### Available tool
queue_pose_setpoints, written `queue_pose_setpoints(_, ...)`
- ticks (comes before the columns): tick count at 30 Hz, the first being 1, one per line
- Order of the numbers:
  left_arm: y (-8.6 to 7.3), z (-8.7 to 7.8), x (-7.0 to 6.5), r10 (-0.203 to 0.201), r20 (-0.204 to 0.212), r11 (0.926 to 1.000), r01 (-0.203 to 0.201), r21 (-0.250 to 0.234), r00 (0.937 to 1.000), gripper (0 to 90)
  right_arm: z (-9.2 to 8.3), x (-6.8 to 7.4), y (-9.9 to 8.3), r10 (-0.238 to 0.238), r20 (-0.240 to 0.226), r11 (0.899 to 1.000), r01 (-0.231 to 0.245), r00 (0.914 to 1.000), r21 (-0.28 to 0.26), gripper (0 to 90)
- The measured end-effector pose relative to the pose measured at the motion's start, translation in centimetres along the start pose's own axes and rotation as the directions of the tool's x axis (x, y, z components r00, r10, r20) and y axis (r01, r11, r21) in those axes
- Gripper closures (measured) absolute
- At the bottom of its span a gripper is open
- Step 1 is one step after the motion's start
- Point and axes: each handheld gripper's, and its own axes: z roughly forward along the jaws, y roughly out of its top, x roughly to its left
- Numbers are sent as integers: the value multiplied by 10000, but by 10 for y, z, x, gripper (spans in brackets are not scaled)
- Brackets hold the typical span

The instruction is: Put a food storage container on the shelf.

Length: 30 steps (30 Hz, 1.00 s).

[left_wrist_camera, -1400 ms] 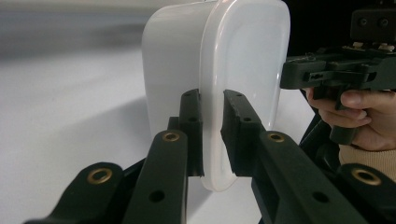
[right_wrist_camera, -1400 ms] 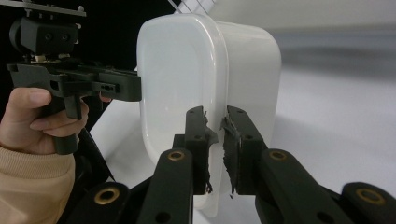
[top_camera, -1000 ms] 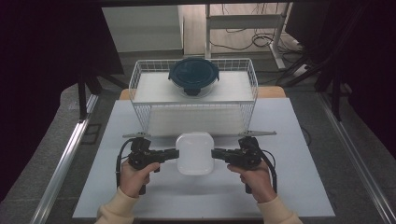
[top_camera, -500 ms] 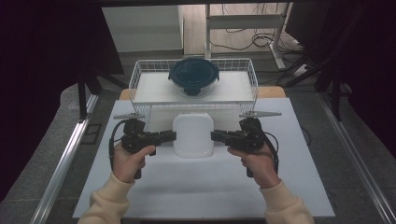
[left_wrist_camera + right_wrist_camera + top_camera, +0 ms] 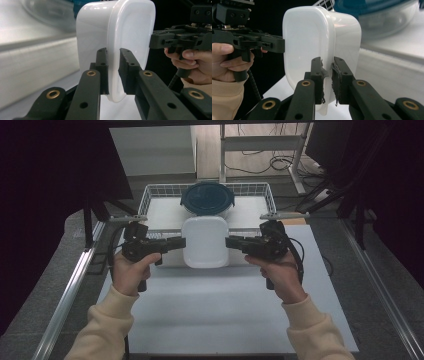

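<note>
A white rounded-square plastic container (image 5: 205, 242) hangs in the air above the table, held from both sides. My left gripper (image 5: 181, 243) is shut on its left rim (image 5: 113, 72), the two jaws clamping the thin lip. On the opposite side my right gripper (image 5: 229, 242) is shut on the right rim (image 5: 328, 75). The container's open side faces the person. Behind it a dark blue round lidded bowl (image 5: 207, 198) rests in a white wire basket (image 5: 150, 195).
The white table (image 5: 220, 310) lies below and in front of the hands. The wire basket stands at the table's far edge, with metal rails (image 5: 70, 290) along both sides of the table. Cables and a desk frame (image 5: 260, 140) are on the floor beyond.
Both grippers have lifted the white container off the table and carried it up and away from the person, toward the wire basket.
</note>
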Motion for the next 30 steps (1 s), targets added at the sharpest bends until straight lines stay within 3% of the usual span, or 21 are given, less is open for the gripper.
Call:
queue_pose_setpoints(10,37,-10,-6,272,-50,9995,-273,-171,9996,792,-4,2,35,-129,-227,9995,122,9997,-291,792)
queue_pose_setpoints(18,68,-14,-2,94,50,9994,-92,-323,9999,792,-6,4,69,-266,-220,9990,257,9994,-371,791)
queue_pose_setpoints(30,103,-2,18,-235,16,9996,235,-158,9997,790,7,-17,104,191,-403,9997,-199,9990,-174,794)
